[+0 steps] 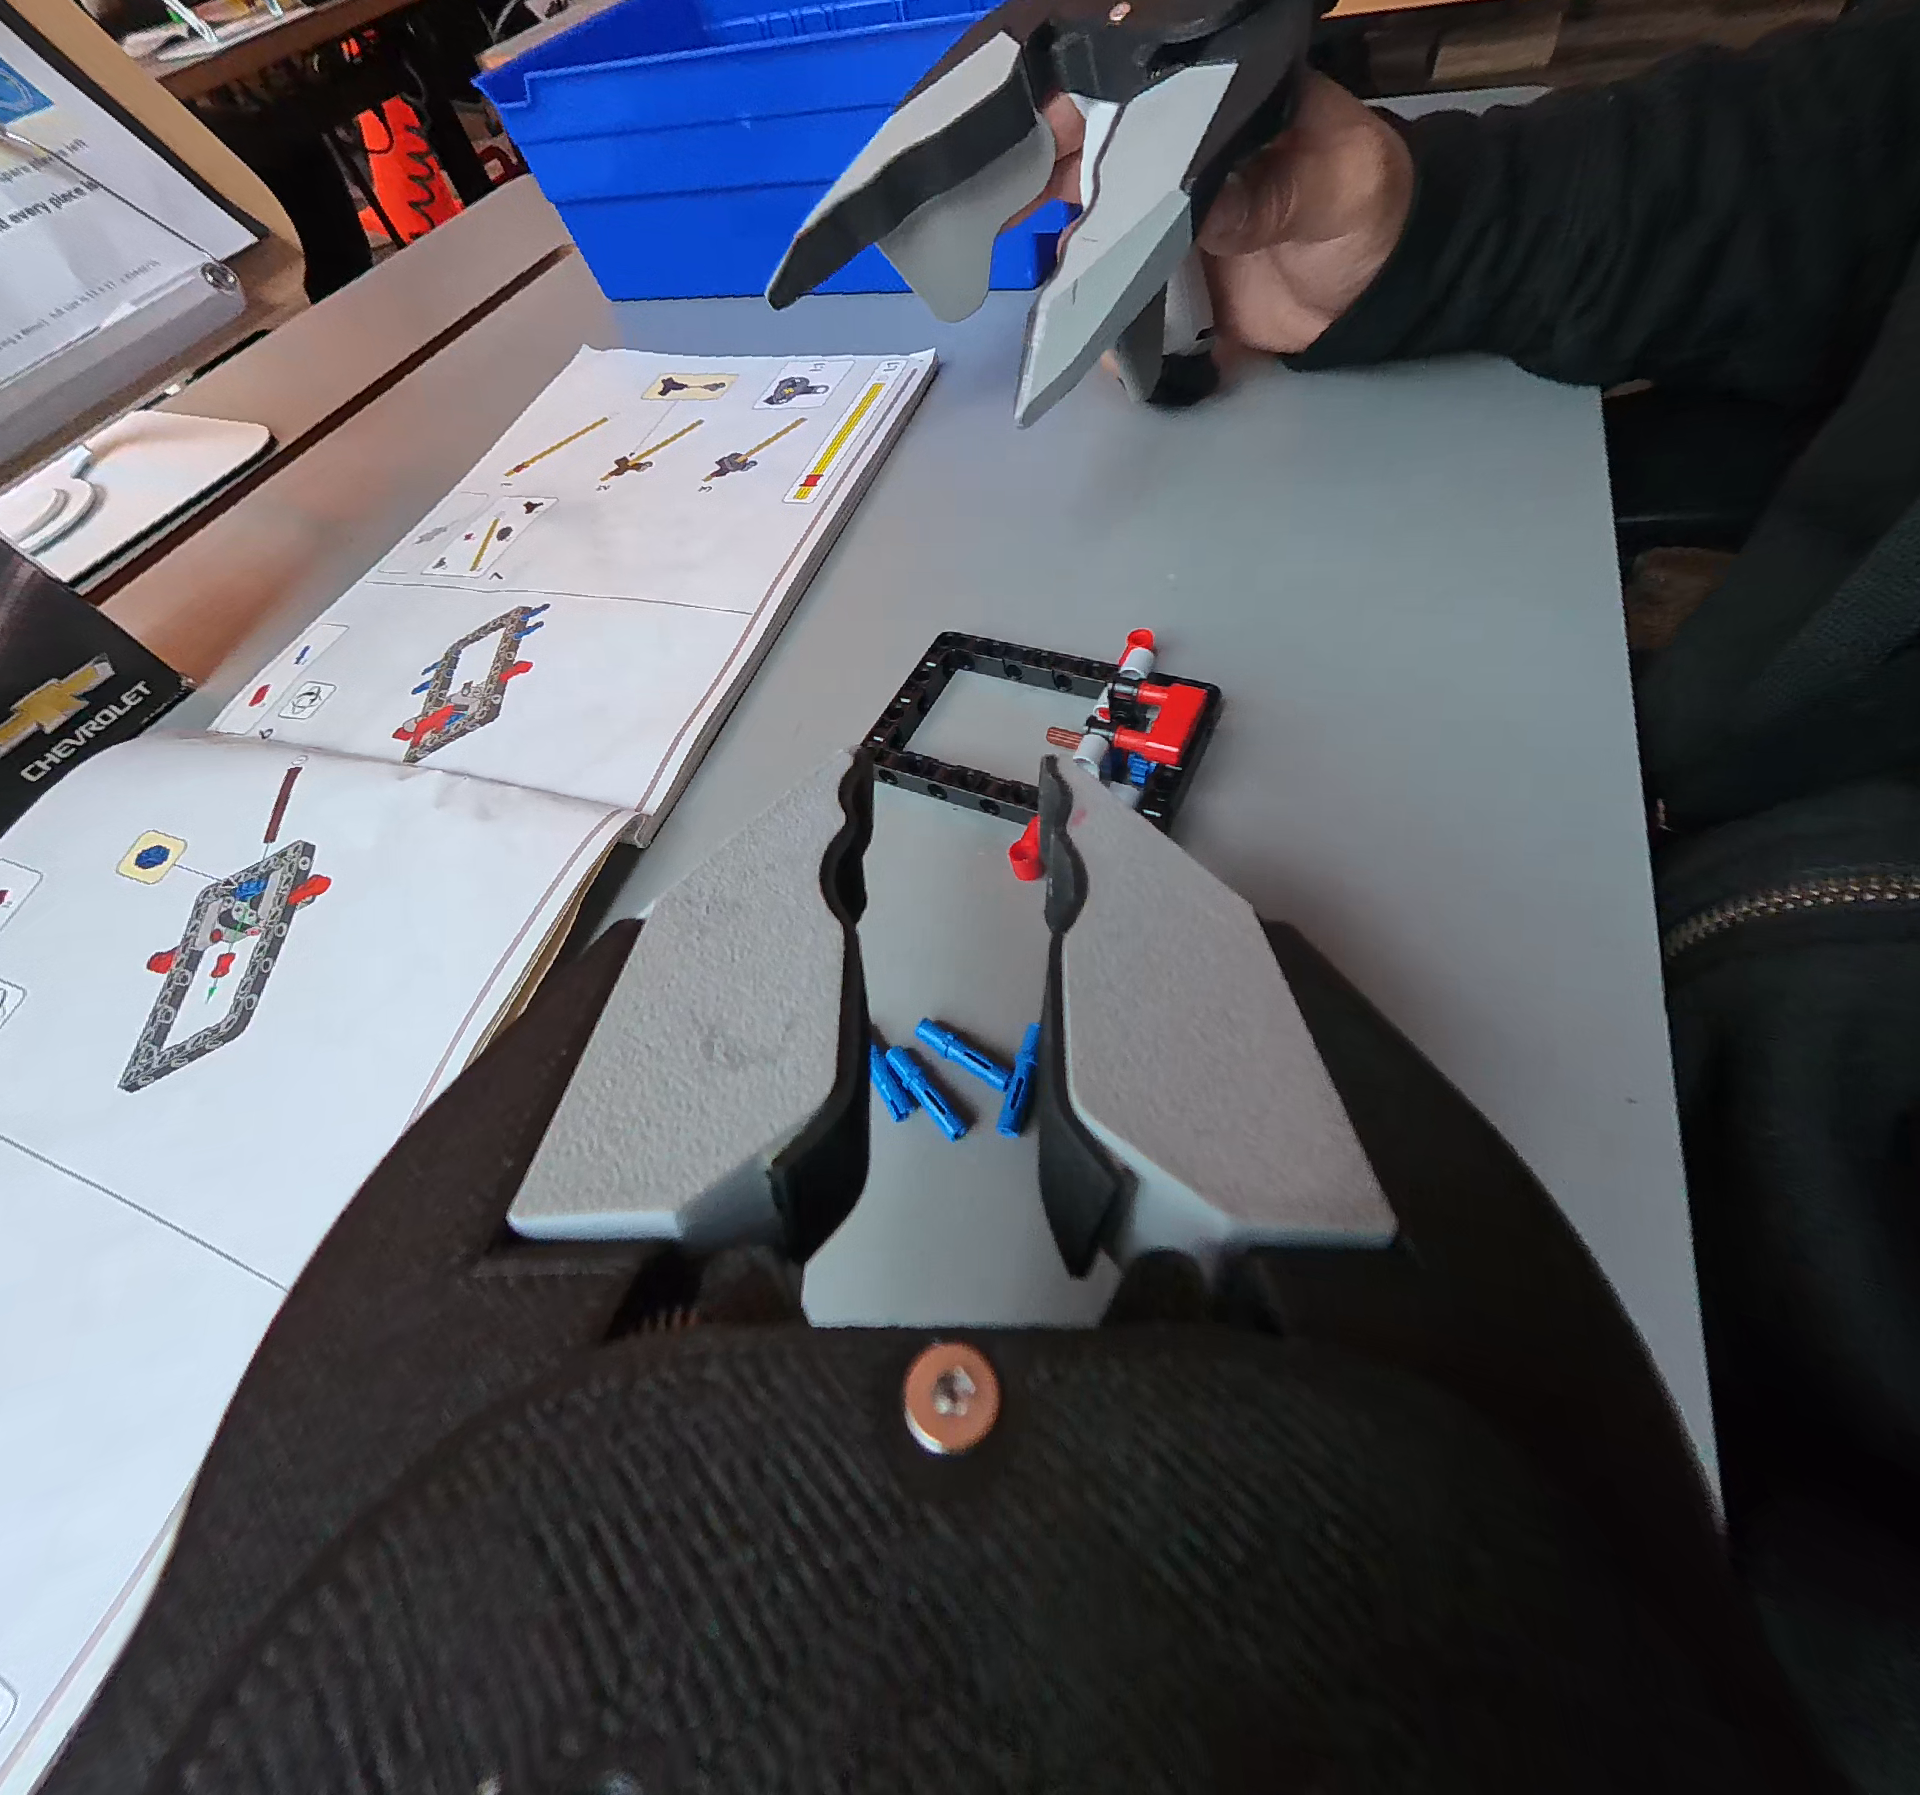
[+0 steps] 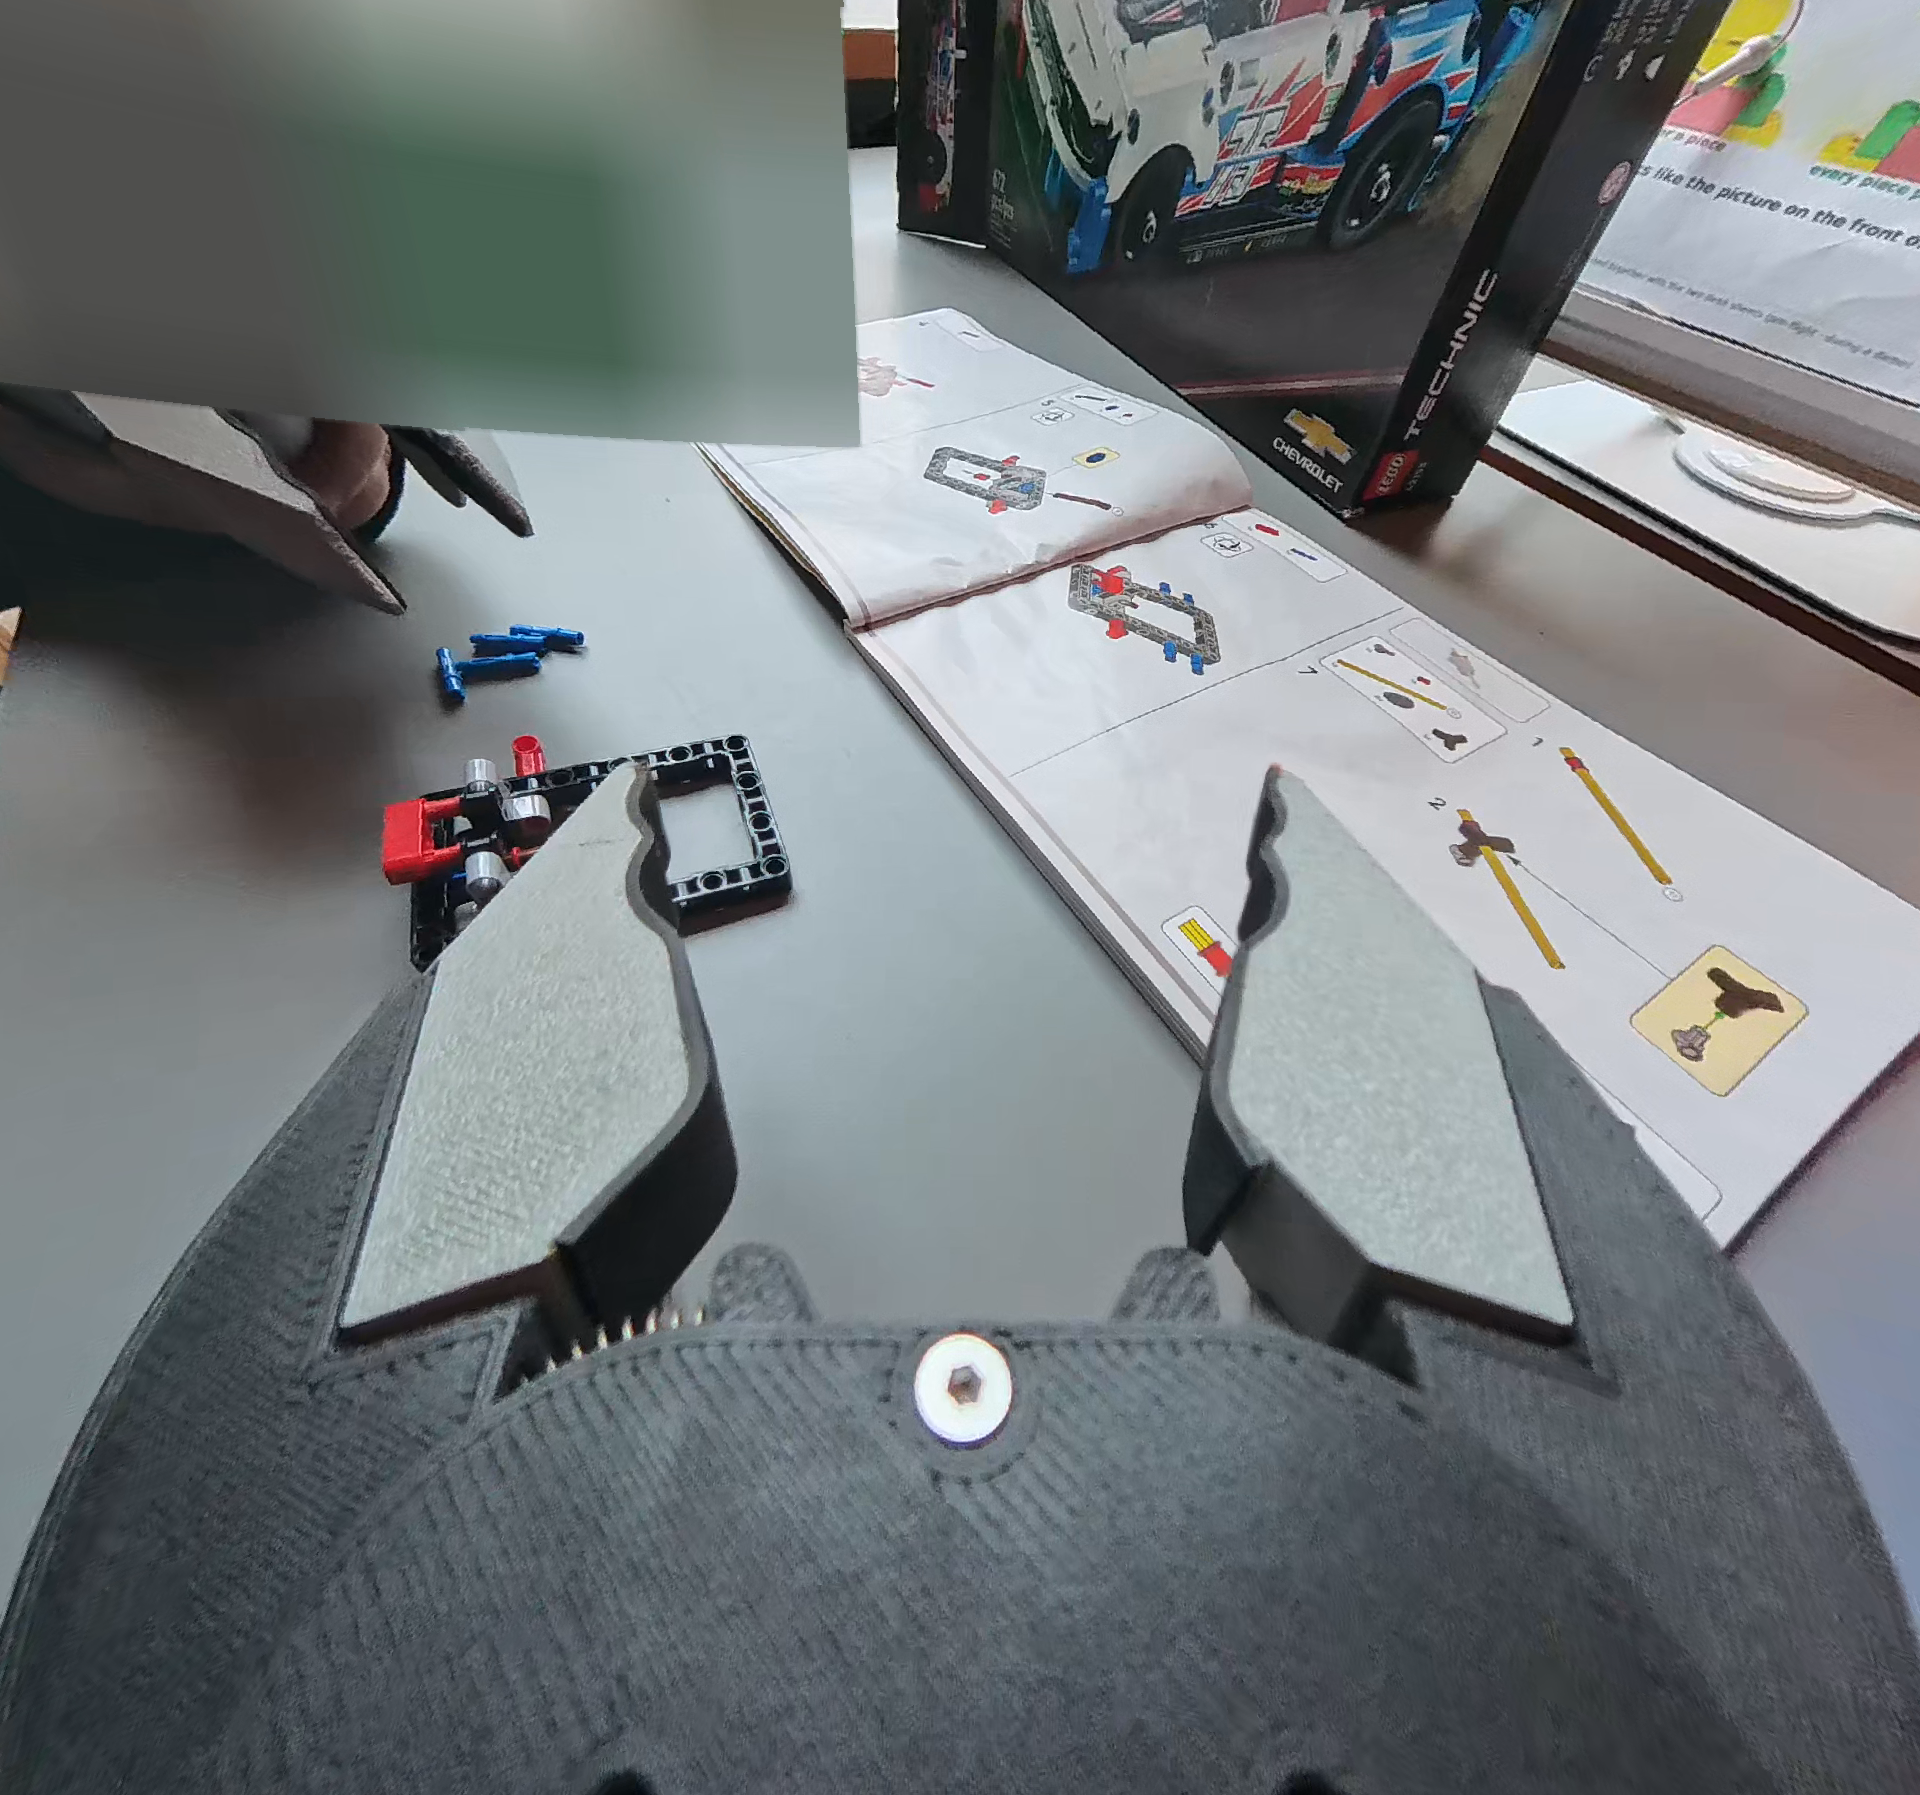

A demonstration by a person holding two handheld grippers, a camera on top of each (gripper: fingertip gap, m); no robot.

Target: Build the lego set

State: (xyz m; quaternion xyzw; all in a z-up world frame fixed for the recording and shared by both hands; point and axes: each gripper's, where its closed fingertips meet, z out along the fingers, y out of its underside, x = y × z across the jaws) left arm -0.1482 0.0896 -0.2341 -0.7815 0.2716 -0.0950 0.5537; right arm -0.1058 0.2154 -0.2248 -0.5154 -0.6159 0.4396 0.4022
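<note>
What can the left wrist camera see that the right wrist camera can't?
Only the left wrist view shows the big blue bin at the back of the table, and the person's hand holding the right tongs, which are open and raised above the table.

Only the right wrist view shows the front of the set's box, with its race car picture.

Both show the black frame with red parts, the loose blue pins, the open instruction booklet and the grey table.

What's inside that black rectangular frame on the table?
One end of the black frame holds red and grey parts; the other end shows bare table. The right gripper covers part of the middle.
</note>
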